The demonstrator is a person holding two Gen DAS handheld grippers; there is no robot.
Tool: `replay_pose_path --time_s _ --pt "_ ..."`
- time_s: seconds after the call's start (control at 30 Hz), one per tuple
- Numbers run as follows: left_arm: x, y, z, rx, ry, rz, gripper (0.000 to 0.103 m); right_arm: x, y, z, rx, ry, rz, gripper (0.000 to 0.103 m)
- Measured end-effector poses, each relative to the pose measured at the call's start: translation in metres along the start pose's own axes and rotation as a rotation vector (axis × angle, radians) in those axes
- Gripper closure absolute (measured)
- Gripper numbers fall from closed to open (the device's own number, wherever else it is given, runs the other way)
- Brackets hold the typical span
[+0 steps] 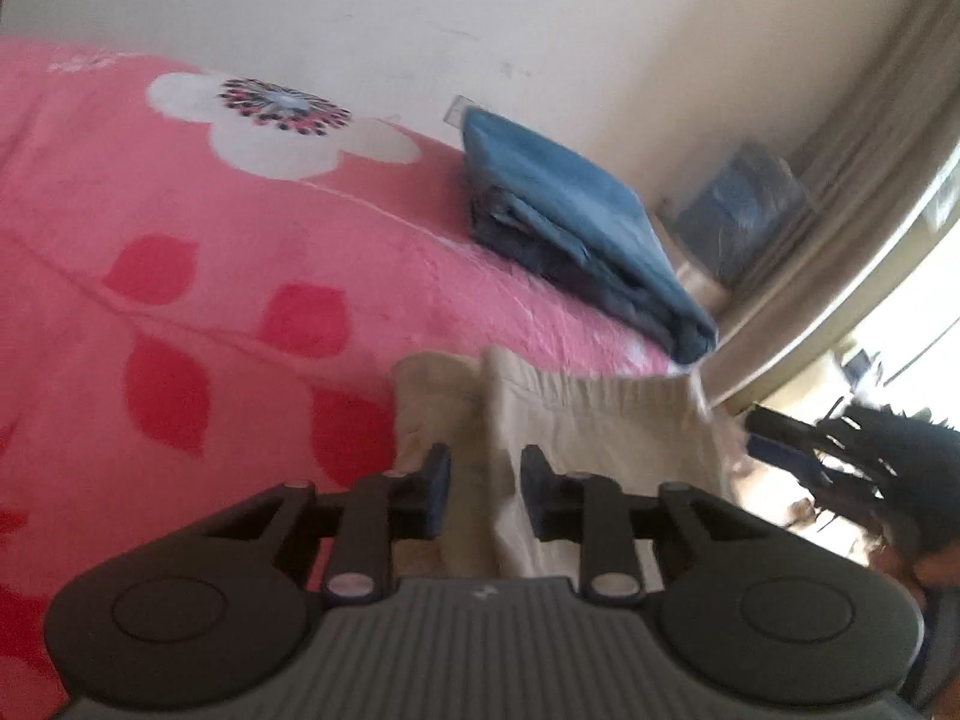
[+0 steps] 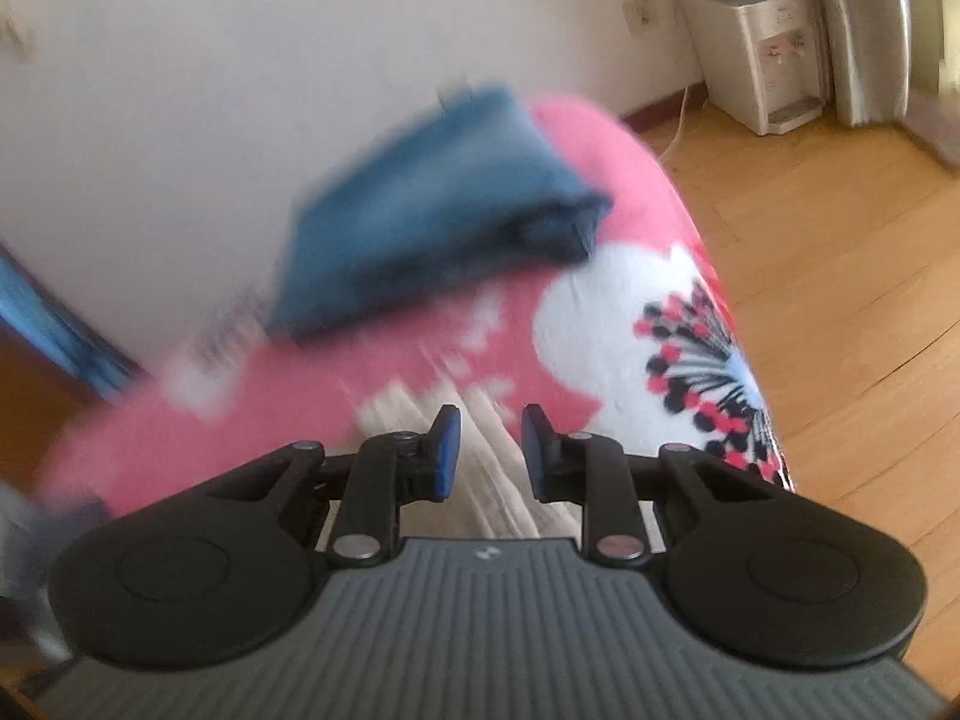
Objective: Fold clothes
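Left gripper [image 1: 485, 483] and right gripper [image 2: 485, 450]: jaws part-open around beige garment [image 1: 576, 420], grip unclear. Only right view shows water dispenser [image 2: 762, 54], wooden floor [image 2: 840, 276].

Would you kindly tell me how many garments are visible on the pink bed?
2: a folded blue denim garment at the pink floral blanket's far edge, and a beige garment at the left gripper. Others may be hidden.

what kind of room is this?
Probably a bedroom at home: a bed under a pink floral blanket with folded blue clothes on it, wood plank floor, and a water dispenser by the wall.
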State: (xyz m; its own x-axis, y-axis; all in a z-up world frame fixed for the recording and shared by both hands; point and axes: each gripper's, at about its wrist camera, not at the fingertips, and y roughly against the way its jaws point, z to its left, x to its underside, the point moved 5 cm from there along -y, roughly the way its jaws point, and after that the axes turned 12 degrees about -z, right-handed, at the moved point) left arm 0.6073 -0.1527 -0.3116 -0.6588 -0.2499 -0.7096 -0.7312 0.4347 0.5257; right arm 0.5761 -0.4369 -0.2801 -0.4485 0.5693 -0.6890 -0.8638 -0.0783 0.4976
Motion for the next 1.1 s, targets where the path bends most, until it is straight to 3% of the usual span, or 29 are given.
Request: replay_pose_path --time_s 0.2,0.3,0.43,0.5,0.7,0.87,0.9,1.0,1.07,1.1 --pt "-0.019 0.042 0.003 0.066 -0.068 -0.006 0.070 0.019 0.100 0.013 -0.193 0.094 0.159 0.082" --pt "-0.006 0.068 -0.015 0.176 -0.140 0.044 0.070 0.054 0.162 0.010 -0.142 0.196 0.250 0.082" --pt "0.032 0.120 -0.047 0.366 -0.323 0.109 0.070 0.092 0.227 -0.004 -0.015 0.280 0.304 0.083" --pt "0.061 0.134 -0.053 0.389 -0.389 0.148 0.070 0.105 0.250 -0.013 0.036 0.277 0.304 0.084" --pt "0.148 0.171 -0.068 0.440 -0.580 0.266 0.071 0.146 0.273 -0.020 -0.002 0.310 0.302 0.087" --pt "0.220 0.203 -0.079 0.481 -0.739 0.364 0.071 0.206 0.250 -0.045 0.054 0.446 0.388 0.091" --pt "0.235 0.209 -0.081 0.489 -0.771 0.384 0.072 0.214 0.247 -0.049 0.040 0.455 0.363 0.091" --pt "0.224 0.221 -0.087 0.444 -0.721 0.379 0.071 0.202 0.263 -0.046 0.009 0.425 0.277 0.090" --pt "0.231 0.226 -0.084 0.397 -0.786 0.421 0.070 0.192 0.282 -0.047 -0.010 0.416 0.196 0.090" --pt "0.239 0.225 -0.082 0.376 -0.832 0.445 0.068 0.194 0.281 -0.054 0.008 0.402 0.203 0.090"
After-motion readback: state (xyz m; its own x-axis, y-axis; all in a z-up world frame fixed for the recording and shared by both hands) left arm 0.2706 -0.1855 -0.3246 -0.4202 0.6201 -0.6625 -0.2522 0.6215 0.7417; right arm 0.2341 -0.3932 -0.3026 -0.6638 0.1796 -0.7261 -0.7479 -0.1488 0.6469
